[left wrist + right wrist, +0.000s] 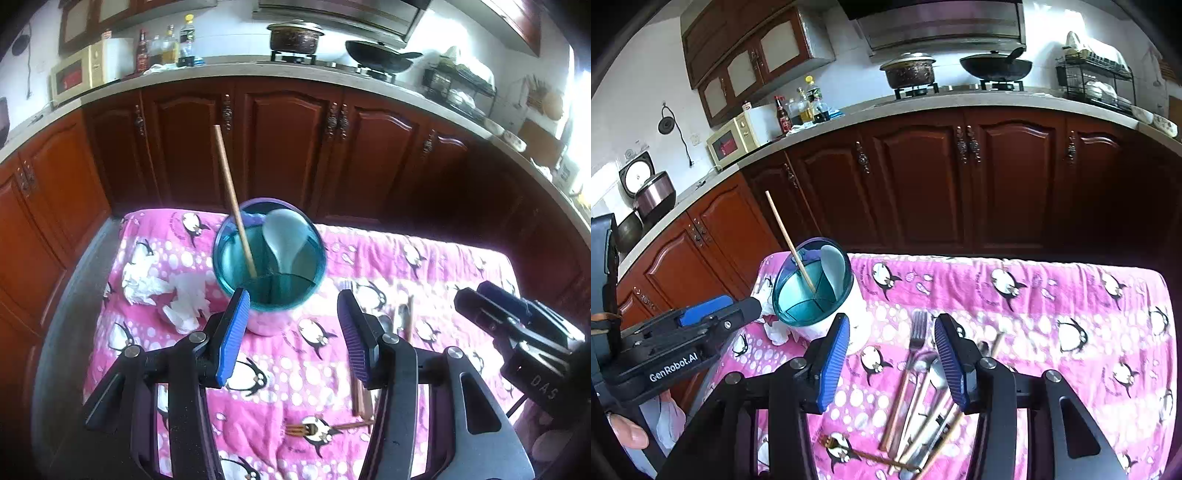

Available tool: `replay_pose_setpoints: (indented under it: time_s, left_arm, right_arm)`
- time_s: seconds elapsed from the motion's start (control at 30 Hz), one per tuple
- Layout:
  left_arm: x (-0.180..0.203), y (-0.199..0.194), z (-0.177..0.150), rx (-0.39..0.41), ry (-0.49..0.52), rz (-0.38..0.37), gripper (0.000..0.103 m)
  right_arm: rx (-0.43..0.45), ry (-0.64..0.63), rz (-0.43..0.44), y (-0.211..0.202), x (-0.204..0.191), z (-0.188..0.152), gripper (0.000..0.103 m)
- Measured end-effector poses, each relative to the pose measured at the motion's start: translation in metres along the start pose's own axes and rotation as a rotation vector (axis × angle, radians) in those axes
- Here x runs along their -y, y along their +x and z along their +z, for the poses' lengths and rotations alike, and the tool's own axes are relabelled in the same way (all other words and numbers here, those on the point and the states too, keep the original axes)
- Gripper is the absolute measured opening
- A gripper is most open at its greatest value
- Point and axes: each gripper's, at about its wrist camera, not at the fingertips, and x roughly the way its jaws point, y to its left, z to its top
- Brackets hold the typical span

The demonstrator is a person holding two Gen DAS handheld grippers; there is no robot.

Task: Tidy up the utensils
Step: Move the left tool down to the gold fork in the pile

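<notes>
Now the pink cloth (1034,314) is carrying the divided holder (812,291) and a loose pile of utensils (923,398), probably light, stiff and slippery, best pinched mid-handle, while the left gripper (291,325) and right gripper (892,350) are hovering apart, empty.

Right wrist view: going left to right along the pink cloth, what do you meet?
Crumpled tissue → teal-rimmed holder with a chopstick and white spoon in it → silver fork → loose utensil pile → bare penguin-print cloth.
</notes>
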Motion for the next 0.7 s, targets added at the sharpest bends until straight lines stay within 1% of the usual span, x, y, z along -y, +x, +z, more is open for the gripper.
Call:
replay_pose_setpoints:
  time_s: [0.07,0.27,0.4,0.47,0.53,0.6,0.7]
  left_arm:
    - [0.005,-0.003,-0.004,-0.003,0.011,-0.011,0.049]
    - [0.014,-0.007,-0.017,-0.021,0.037,-0.037,0.049]
    - [0.017,-0.009,-0.026,-0.037,0.056,-0.063,0.049]
    - [0.016,-0.008,-0.031,-0.057,0.055,-0.091,0.050]
    - [0.011,-0.005,-0.037,-0.084,0.040,-0.124,0.056]
    - [0.004,-0.003,-0.043,-0.113,0.013,-0.165,0.058]
    - [-0.008,0.009,-0.060,-0.189,-0.023,-0.215,0.058]
  right_arm:
    - [-0.003,-0.003,-0.005,-0.007,0.004,-0.005,0.052]
    - [-0.018,0.005,-0.023,-0.022,0.016,-0.021,0.052]
    - [-0.035,0.006,-0.033,-0.025,0.025,-0.033,0.056]
    - [-0.058,0.009,-0.035,-0.023,0.033,-0.041,0.056]
    - [-0.080,0.018,-0.034,-0.021,0.039,-0.050,0.056]
    - [-0.097,0.037,-0.015,-0.019,0.045,-0.058,0.056]
    - [-0.137,0.065,0.000,-0.011,0.057,-0.073,0.056]
